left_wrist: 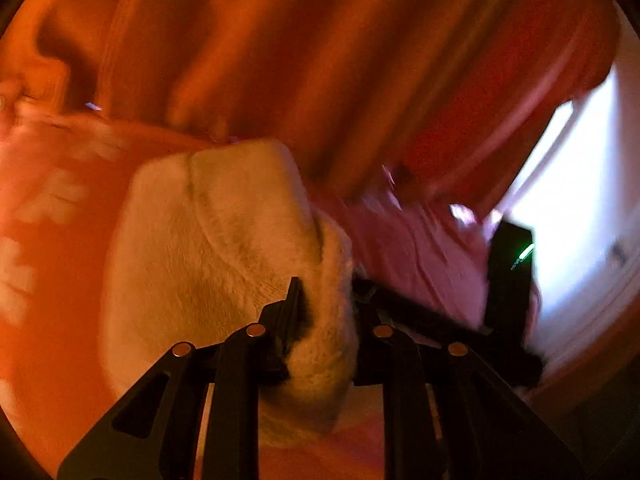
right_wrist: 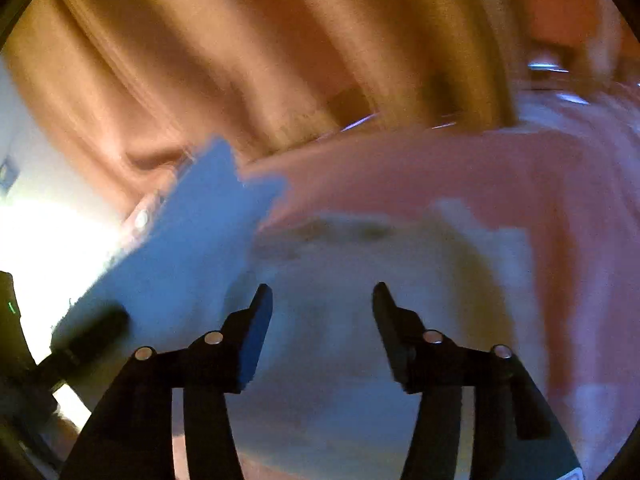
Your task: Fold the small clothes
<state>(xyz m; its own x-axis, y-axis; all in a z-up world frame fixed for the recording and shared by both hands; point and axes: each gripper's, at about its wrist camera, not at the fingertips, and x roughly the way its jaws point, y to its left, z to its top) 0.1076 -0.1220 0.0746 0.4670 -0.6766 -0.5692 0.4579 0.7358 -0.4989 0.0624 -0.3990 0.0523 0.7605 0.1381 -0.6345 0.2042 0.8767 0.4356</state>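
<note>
Long orange curtains (left_wrist: 280, 40) hang in heavy folds behind both tongs, with a bright window (left_wrist: 572, 208) at their edge. Below them spreads an orange bedspread with white flower prints (left_wrist: 48, 240). On it, ahead of the tongs, lies a fluffy cream-white fleece garment (left_wrist: 224, 240), and beyond it a pink cloth (left_wrist: 420, 248), blurred. The left tongs (left_wrist: 324, 312) are clamped onto a thick fold of the fleece. The right tongs (right_wrist: 322, 308) stand wide apart over the same fleece (right_wrist: 360, 272), gripping nothing.
</note>
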